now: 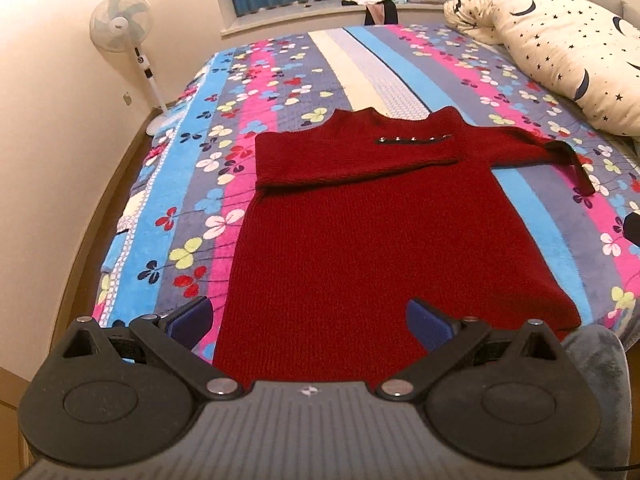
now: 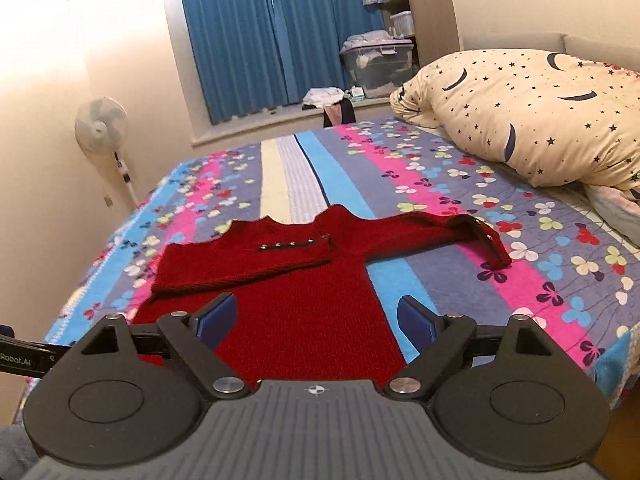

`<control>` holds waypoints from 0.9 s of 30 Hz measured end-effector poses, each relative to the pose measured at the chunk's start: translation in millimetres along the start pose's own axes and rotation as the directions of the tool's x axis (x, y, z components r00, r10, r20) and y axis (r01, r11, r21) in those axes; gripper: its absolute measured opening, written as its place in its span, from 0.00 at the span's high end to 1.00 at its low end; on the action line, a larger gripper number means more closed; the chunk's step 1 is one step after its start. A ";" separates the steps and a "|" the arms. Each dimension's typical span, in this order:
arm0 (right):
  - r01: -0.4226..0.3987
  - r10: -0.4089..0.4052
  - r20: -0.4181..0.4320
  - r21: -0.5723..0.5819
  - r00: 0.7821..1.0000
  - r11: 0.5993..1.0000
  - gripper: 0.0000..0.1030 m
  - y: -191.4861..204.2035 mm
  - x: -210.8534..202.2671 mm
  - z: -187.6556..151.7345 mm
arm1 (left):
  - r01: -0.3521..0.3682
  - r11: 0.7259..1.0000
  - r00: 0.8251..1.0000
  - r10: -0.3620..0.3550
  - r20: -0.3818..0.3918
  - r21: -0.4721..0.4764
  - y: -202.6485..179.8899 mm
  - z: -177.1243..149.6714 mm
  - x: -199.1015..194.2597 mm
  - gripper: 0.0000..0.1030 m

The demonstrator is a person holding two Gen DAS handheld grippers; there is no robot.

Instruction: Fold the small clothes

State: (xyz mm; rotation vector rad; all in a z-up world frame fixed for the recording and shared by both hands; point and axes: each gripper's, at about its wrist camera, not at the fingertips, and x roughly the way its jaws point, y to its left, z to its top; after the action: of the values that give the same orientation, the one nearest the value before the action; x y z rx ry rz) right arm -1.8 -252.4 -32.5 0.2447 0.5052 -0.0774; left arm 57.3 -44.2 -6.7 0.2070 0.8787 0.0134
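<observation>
A dark red knitted sweater (image 1: 360, 232) lies flat on the flowered bedspread (image 1: 200, 184), collar away from me. Its left sleeve is folded across the chest, showing a cuff with small metal studs (image 1: 412, 139). The right sleeve (image 1: 532, 148) stretches out to the right. My left gripper (image 1: 308, 320) hovers above the sweater's near hem, open, nothing between its blue pads. In the right wrist view the same sweater (image 2: 304, 296) lies ahead, and my right gripper (image 2: 316, 320) stands open and empty over its lower part. The left gripper's body (image 2: 24, 356) shows at that view's left edge.
A cream pillow with stars and moons (image 1: 560, 48) lies at the bed's far right. A white standing fan (image 1: 120, 24) is by the left wall. Clothes and a storage bin (image 2: 380, 64) sit on the window ledge under blue curtains (image 2: 276, 36).
</observation>
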 end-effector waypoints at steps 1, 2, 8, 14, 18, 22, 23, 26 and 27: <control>-0.005 0.005 0.012 0.007 1.000 1.000 0.14 -2.8 -5.5 -0.8 | -0.003 1.000 1.000 0.003 0.005 0.006 -2.4 -1.8 -5.6 0.00; -0.005 0.004 0.022 0.014 1.000 1.000 0.13 -4.9 -9.5 -1.7 | -0.005 1.000 1.000 0.005 0.007 0.013 -4.5 -3.1 -9.1 0.00; 0.009 -0.010 0.016 0.078 1.000 0.997 0.13 -18.1 -13.8 -5.2 | -0.009 0.999 1.000 0.009 0.006 0.050 -13.3 -5.4 -12.6 0.00; 0.031 -0.029 -0.036 0.053 0.999 0.998 0.13 -16.8 13.6 -2.4 | 0.011 1.000 0.998 -0.010 -0.055 0.012 -6.3 11.5 26.6 0.00; 0.055 -0.051 -0.100 0.039 0.994 0.998 0.13 -14.2 52.8 1.2 | 0.007 1.000 0.994 -0.009 -0.108 -0.013 -0.7 28.5 70.0 0.00; 0.083 -0.077 -0.164 0.027 0.983 0.996 0.13 -13.0 100.5 6.7 | 0.003 0.999 0.987 -0.009 -0.158 -0.037 5.9 45.9 119.5 0.00; 0.090 -0.084 -0.176 0.024 0.981 0.996 0.13 -12.8 112.1 8.2 | 0.003 0.999 0.986 -0.010 -0.169 -0.041 6.6 49.0 131.4 0.00; 0.117 -0.113 -0.204 0.008 0.972 0.993 0.13 -15.3 143.7 12.6 | 0.009 0.999 0.979 -0.019 -0.204 -0.053 8.1 59.4 168.0 0.00; 0.130 -0.126 -0.217 0.003 0.968 0.992 0.13 -17.6 156.1 13.5 | 0.012 0.998 0.976 -0.024 -0.217 -0.059 7.9 62.7 180.8 0.00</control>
State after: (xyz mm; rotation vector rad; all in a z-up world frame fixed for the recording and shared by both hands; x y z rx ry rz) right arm 138.4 -274.9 -101.0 0.2389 0.7381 -0.1826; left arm 221.5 -29.9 -104.3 0.1454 1.0971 0.0449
